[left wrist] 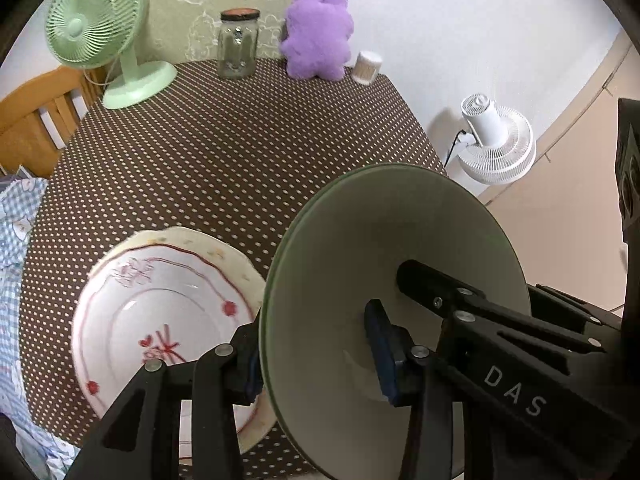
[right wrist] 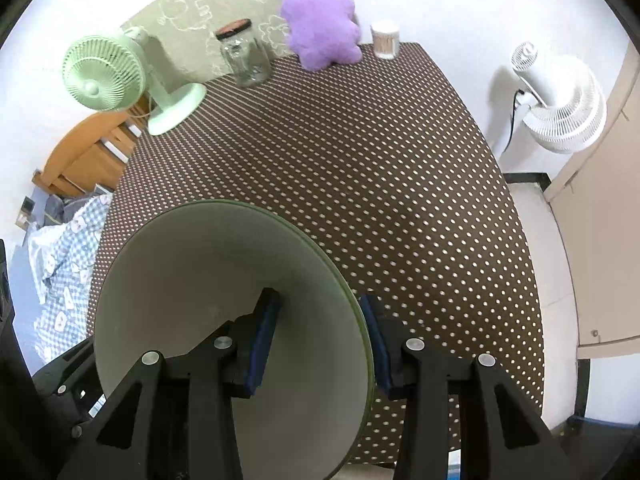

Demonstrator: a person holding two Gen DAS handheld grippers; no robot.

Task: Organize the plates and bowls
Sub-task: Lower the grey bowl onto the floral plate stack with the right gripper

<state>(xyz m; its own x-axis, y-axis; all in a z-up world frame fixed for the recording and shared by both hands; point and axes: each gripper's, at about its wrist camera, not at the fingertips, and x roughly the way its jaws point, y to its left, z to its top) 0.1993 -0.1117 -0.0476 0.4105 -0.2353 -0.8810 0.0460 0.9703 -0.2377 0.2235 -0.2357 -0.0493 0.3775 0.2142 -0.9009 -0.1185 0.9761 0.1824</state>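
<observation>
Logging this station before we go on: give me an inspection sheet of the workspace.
Surface: dotted brown tablecloth, mostly bare.
Job's things: green plate held on both sides; floral plate on the table.
Clutter: green fan, jar, purple plush, swab tub along the far edge.
Grippers: left gripper and right gripper clamp opposite rims.
Cables: black cord at the white fan.
Surroundings: wooden chair, checked cloth.

Red-patterned plate (left wrist: 160, 312) blurred, its near edge perhaps behind left tool (left wrist: 316, 364)
</observation>
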